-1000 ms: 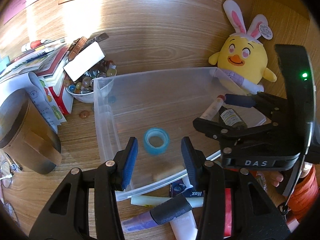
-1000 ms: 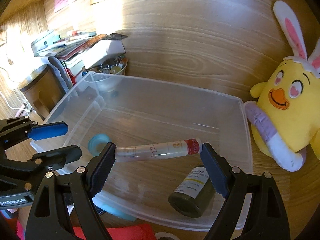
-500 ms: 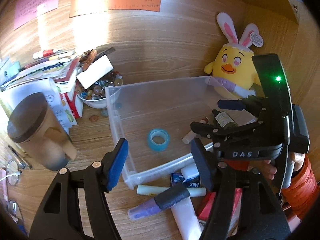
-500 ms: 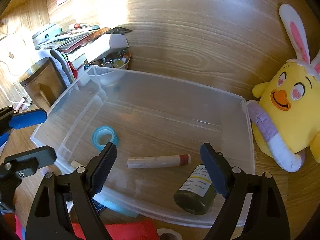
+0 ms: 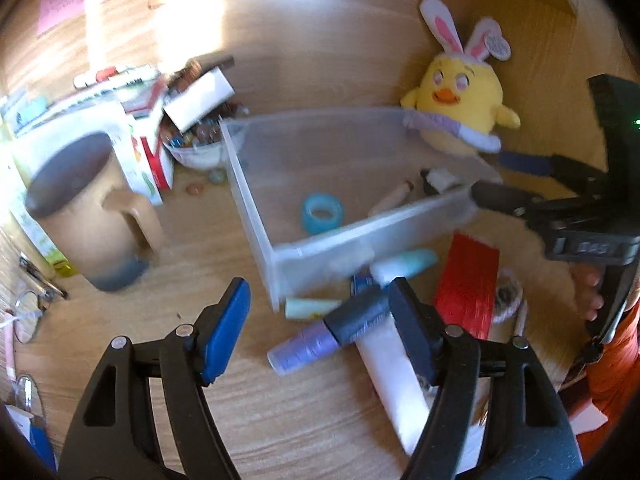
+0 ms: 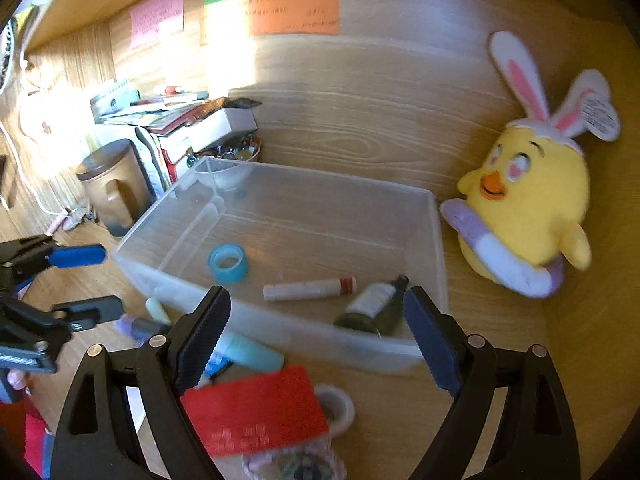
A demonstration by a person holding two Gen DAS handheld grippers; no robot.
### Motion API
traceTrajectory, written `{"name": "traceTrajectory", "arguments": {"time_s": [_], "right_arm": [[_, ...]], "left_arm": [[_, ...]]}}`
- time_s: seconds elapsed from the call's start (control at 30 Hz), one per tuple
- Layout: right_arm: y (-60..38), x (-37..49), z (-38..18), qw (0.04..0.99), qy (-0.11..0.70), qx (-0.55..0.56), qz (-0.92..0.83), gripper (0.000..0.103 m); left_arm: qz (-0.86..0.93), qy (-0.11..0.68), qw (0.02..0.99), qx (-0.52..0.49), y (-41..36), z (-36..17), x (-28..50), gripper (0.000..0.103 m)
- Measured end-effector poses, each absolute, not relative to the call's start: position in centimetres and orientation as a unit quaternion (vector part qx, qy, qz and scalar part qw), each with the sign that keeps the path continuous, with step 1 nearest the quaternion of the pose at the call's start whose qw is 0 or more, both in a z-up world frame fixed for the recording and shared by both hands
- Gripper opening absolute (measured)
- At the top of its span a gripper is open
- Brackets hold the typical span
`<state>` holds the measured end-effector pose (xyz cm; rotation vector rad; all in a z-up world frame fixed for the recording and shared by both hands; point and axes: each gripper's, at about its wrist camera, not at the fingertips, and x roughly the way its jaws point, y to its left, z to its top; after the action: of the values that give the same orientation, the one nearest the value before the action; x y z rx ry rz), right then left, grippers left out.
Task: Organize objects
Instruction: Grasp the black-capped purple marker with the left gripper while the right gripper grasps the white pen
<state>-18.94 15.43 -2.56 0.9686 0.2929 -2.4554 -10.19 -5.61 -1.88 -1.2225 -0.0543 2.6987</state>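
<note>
Bin (image 6: pixel 438 248) ahead; left tongs (image 5: pixel 320 320), right tongs (image 6: pixel 316 324) angled down, agape, empty

Open from above: clear plastic bin (image 6: pixel 434 240), mostly bare inside. Crowded along its near wall by purple marker (image 5: pixel 320 338), white tube (image 5: pixel 394 376), red flat packet (image 6: pixel 256 410). Hemmed leftward by brown lidded mug (image 5: pixel 86 208).

The left gripper (image 5: pixel 316 320), its jaws just opened wider with nothing gripped, hung over a purple marker (image 5: pixel 332 330) lying beside the clear bin (image 5: pixel 256 216), which held blue tape (image 5: pixel 322 214).
</note>
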Motion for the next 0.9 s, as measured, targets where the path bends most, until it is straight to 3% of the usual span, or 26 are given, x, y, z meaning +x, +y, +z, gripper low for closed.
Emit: {"name": "traceTrajectory", "arguments": {"time_s": [0.53,0.9], "right_arm": [[19.8,-10.7,-7.4,0.200,0.052,0.393,-0.896,0.087],[20.1,-7.8,-10.6,0.189,0.023,0.425,-0.885,0.087]], "left_arm": [[0.875,-0.043,0.118,-0.467,-4.5,-6.4,-11.4,0.072],[0.886,-0.058,0.097,-0.451,-5.3,-6.0,-9.2,0.026]]}}
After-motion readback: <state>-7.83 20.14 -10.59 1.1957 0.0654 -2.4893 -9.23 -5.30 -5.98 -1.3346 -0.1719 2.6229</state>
